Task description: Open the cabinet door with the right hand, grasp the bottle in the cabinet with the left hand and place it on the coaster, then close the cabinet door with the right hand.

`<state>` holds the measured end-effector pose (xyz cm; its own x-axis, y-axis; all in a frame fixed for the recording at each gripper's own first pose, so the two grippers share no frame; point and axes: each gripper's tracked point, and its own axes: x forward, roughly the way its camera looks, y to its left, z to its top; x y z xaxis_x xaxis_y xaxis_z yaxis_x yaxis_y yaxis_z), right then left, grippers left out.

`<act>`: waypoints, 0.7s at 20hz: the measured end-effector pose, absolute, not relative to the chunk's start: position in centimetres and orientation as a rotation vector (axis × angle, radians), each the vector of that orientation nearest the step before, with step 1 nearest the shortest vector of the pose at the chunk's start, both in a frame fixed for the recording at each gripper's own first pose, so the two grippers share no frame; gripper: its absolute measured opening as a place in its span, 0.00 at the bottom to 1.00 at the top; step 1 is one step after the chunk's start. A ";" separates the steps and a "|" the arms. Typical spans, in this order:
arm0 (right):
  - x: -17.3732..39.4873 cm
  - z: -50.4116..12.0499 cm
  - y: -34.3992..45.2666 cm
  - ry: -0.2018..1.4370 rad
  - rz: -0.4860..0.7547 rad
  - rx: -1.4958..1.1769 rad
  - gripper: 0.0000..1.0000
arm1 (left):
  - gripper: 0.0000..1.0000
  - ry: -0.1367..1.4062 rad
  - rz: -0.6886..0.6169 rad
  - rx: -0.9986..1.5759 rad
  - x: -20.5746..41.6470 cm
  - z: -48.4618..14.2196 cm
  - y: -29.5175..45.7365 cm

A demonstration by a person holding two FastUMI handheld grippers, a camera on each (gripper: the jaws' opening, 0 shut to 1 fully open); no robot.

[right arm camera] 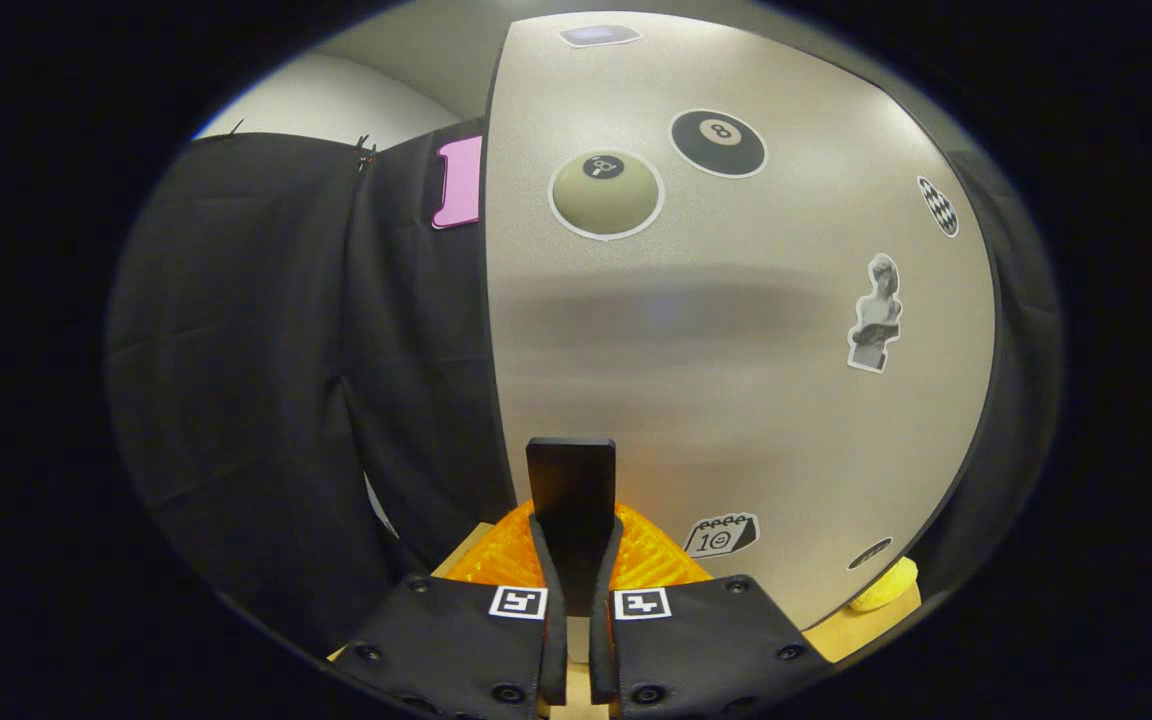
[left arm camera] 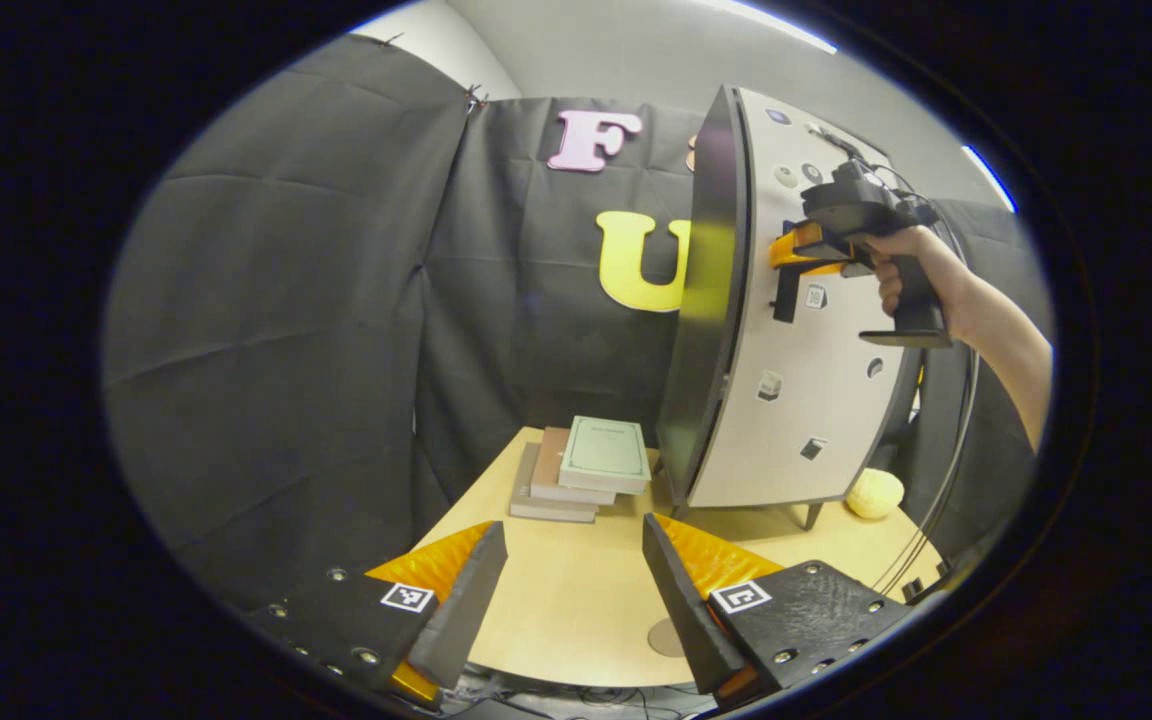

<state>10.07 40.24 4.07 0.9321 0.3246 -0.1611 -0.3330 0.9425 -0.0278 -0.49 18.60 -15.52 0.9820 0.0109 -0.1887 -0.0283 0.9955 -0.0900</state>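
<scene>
step: door opening, R gripper (right arm camera: 576, 560) fingers clamped on door handle (right arm camera: 571, 490) | L gripper (left arm camera: 571, 590) fingers wide over desk (left arm camera: 576, 600) | coaster (left arm camera: 666, 637) at 5 o'clock; bottle hidden | next: swing cabinet door (left arm camera: 796, 330) wider, L reaches in

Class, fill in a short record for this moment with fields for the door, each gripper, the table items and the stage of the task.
cabinet door: pale front with stickers, dark handle on it
right gripper: shut on the handle; seen at the door in the left gripper view, held by a hand
left gripper: open, empty, above the table
table items: stack of books left of the cabinet, yellow round object on its other side, round coaster near the front edge
stage: handle gripped; bottle not yet fetched
</scene>
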 end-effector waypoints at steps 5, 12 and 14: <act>7.8 4.0 39.5 0.155 0.429 -0.070 0.11 | 0.85 0.163 0.037 -0.115 -3.1 -14.7 16.2; 5.2 4.0 37.7 0.162 0.519 -0.083 0.07 | 0.85 0.159 0.088 -0.106 -6.5 -13.6 12.6; 4.8 3.9 37.1 0.163 0.544 -0.090 0.07 | 0.83 0.164 0.097 -0.109 -7.6 -13.7 11.7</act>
